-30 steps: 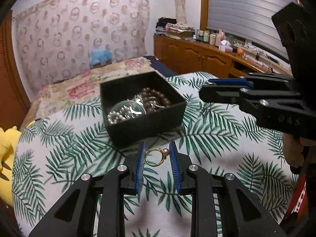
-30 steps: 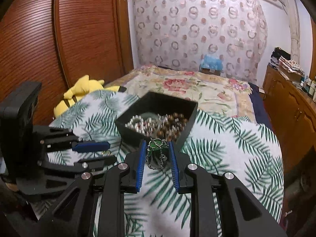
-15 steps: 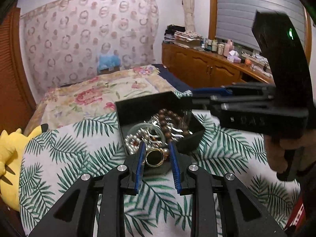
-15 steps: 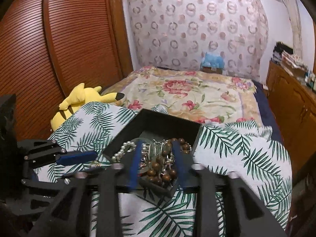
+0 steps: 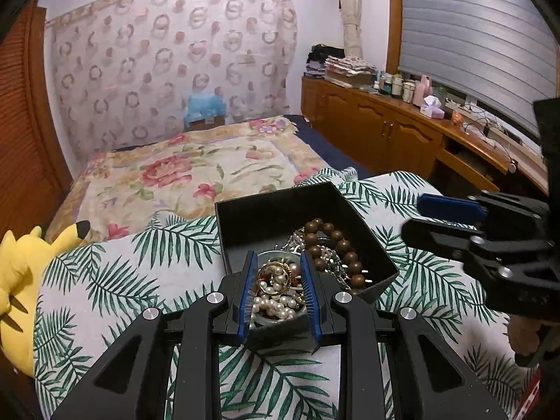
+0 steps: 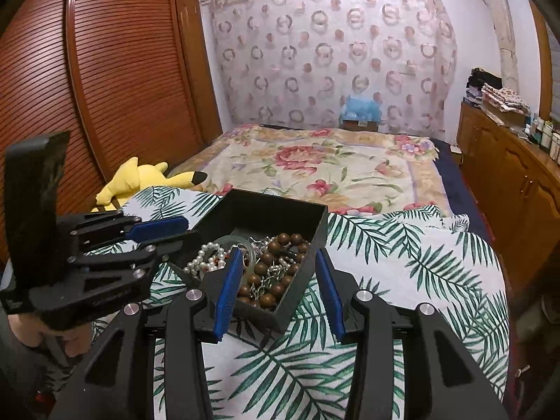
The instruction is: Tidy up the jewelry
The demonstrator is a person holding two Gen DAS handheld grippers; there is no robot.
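A black open box [image 5: 280,206] sits on the palm-leaf cloth; it also shows in the right wrist view [image 6: 273,206]. It holds a brown bead bracelet [image 5: 336,241], a pearl strand [image 5: 276,301] and silver chain. My left gripper [image 5: 278,280] is shut on a gold ring [image 5: 274,277] and holds it over the box's near corner. My right gripper [image 6: 278,276] is open and empty, its jaws astride the box's near corner above the brown beads [image 6: 269,273]. The right gripper also shows at the right of the left wrist view [image 5: 451,217].
The palm-leaf cloth [image 6: 402,262] covers the surface under the box. A yellow plush toy [image 6: 140,182] lies to the left. A floral bedspread [image 6: 315,161] lies beyond, with wooden cabinets [image 5: 385,133] on the right and a slatted wardrobe [image 6: 105,87] on the left.
My left gripper lifted the gold ring off the cloth and carried it over the box. My right gripper carried a green pendant to the box, opened, and now holds nothing.
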